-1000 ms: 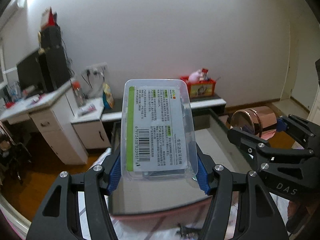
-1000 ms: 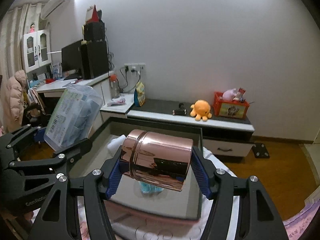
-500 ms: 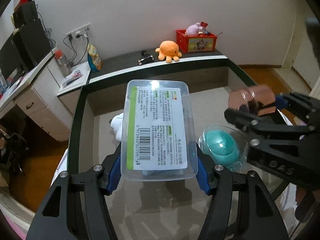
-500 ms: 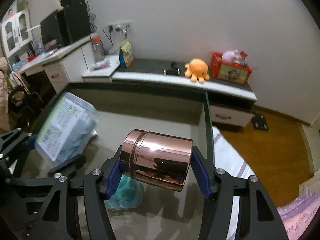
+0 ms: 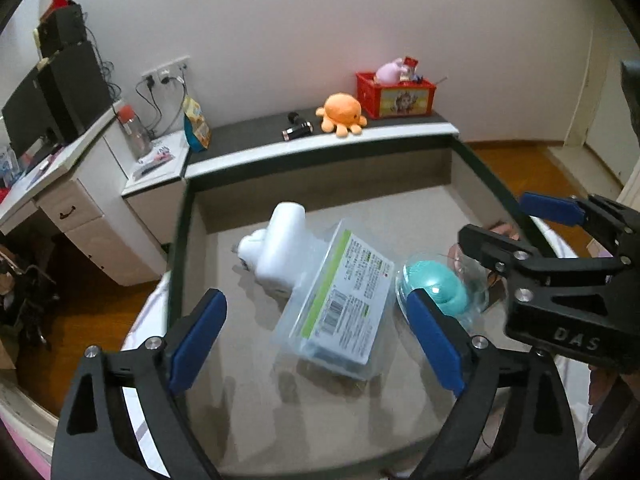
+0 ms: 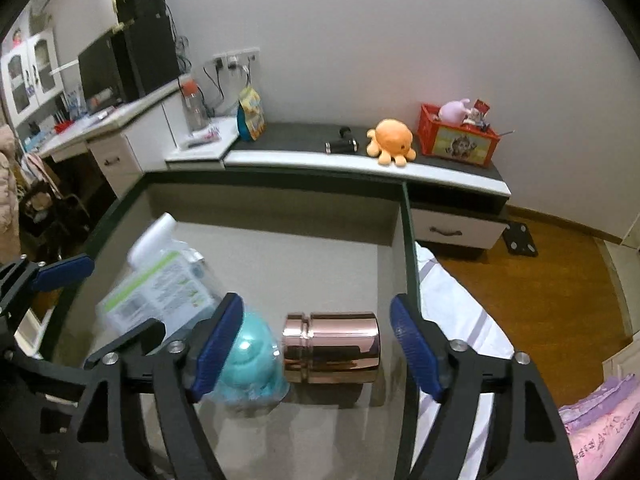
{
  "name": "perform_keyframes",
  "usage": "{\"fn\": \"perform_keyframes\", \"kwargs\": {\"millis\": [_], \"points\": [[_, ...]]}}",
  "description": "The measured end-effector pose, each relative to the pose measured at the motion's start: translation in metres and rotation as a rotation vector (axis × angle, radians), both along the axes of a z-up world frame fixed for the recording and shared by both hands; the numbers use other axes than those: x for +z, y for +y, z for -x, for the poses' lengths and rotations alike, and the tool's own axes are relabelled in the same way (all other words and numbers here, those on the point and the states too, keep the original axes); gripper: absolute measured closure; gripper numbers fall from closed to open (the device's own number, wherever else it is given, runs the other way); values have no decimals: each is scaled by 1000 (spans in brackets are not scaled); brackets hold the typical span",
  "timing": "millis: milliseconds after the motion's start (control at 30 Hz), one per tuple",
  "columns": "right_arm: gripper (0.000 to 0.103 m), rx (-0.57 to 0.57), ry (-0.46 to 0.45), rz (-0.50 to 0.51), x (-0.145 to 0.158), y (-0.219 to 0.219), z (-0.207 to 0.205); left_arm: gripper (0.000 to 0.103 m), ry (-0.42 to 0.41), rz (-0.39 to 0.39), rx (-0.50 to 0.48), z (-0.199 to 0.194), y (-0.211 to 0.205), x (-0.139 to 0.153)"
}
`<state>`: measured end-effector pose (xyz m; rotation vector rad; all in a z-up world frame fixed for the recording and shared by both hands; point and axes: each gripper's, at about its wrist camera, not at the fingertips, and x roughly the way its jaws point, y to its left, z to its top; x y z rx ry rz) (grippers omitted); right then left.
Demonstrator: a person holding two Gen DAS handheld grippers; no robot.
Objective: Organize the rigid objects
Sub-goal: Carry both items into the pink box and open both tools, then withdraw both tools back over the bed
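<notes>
A clear plastic box with a green-edged label (image 5: 340, 308) lies in the grey bin (image 5: 400, 208), leaning on a white plastic object (image 5: 280, 252). My left gripper (image 5: 316, 336) is open above it, empty. A rose-gold metal can (image 6: 332, 347) lies on its side on the bin floor between the open jaws of my right gripper (image 6: 316, 344), which is empty. A teal round item in a clear shell (image 6: 248, 364) sits left of the can, also seen in the left wrist view (image 5: 436, 288). The labelled box shows in the right wrist view (image 6: 160, 292).
The bin has dark green rims (image 6: 408, 248). Behind it stands a low cabinet (image 6: 360, 164) with an orange plush octopus (image 6: 392, 142) and a red crate (image 6: 458, 136). A white desk (image 5: 60, 196) is at left. Wooden floor (image 6: 540, 280) lies to the right.
Both grippers lowered over the bin and opened. The labelled box dropped from my left gripper and the rose-gold can from my right gripper onto the bin floor.
</notes>
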<state>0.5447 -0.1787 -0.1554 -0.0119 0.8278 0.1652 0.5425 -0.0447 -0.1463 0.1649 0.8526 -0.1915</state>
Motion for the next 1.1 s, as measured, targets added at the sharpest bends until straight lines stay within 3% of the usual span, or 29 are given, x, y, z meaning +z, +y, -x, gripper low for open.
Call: {"fn": "perform_keyframes", "kwargs": {"millis": [167,367,433,700,867,1100], "points": [[20,14,-116,-45,38,-1,52,5,-117,39,18,46,17,35],[12,54,-269,-53,71,4,131,0,-354,120,44,143,41,79],[0,52,-318,-38,77,7,163,0,-415,121,61,173,46,86],[0,45,-452,-82,84,8,258,0,-601,126,74,277,61,96],[0,49,-492,-76,77,14,306,0,-606,123,11,320,53,90],[0,-5,-495,-40,61,9,345,0,-609,91,75,358,59,70]]}}
